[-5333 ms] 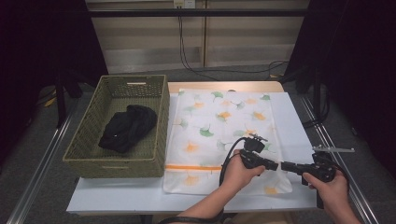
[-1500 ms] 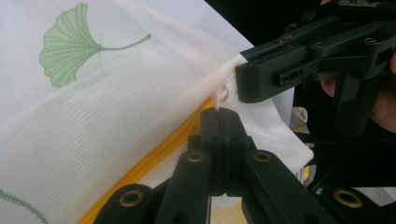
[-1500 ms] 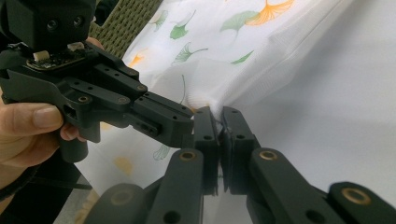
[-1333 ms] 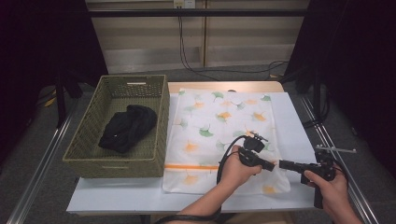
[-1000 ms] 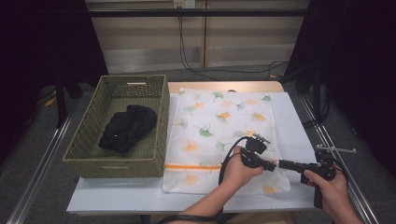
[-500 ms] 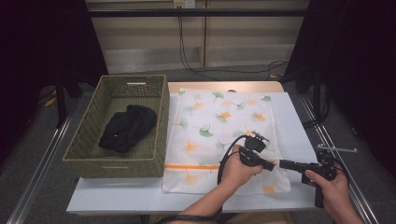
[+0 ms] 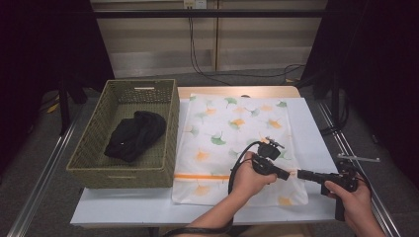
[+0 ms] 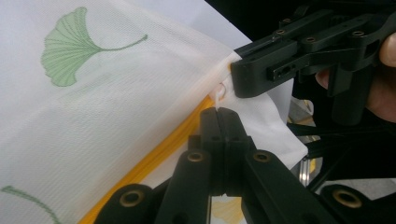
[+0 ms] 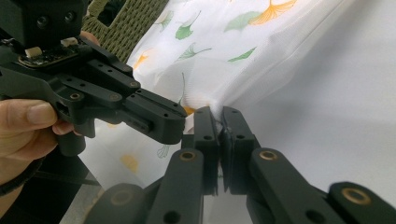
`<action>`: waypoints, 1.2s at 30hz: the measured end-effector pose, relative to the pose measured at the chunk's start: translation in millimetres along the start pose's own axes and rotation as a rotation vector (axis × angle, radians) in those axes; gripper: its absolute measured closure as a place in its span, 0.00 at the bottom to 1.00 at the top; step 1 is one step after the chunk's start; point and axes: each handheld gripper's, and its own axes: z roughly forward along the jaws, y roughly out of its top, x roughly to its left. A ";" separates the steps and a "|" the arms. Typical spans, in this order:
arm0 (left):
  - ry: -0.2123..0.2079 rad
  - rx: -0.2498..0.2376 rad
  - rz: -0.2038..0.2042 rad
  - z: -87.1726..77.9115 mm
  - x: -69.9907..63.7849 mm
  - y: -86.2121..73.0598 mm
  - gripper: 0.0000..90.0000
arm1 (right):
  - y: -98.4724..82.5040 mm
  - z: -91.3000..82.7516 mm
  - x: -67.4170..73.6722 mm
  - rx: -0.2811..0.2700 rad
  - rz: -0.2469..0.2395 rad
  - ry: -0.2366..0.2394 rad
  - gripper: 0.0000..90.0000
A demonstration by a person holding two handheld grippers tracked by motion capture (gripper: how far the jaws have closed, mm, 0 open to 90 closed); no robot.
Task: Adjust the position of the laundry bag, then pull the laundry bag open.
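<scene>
High view: fixed above the person's side, facing forward and down, far enough to take in the whole table point(image 7: 311, 128), the basket point(image 7: 94, 165) and the bag point(image 7: 232, 123). Left gripper view: close range, looking along its own jaws at the bag's point(image 8: 93, 116) zipped corner, with the right gripper point(image 8: 236, 81) just beyond. Right gripper view: equally close, facing what appears to be that same corner from the opposite side, with the left gripper point(image 9: 175, 126) alongside; all three views share this corner.
</scene>
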 end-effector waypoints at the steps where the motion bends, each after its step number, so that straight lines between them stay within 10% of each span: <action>1: -0.001 0.005 -0.001 -0.4 0.1 0.2 1.00 | 0.0 0.1 0.0 -0.002 -0.002 -0.004 0.96; 36: -0.002 0.008 -0.047 -14.2 7.5 0.8 1.00 | 0.5 -5.5 -2.5 0.000 0.002 -0.012 0.96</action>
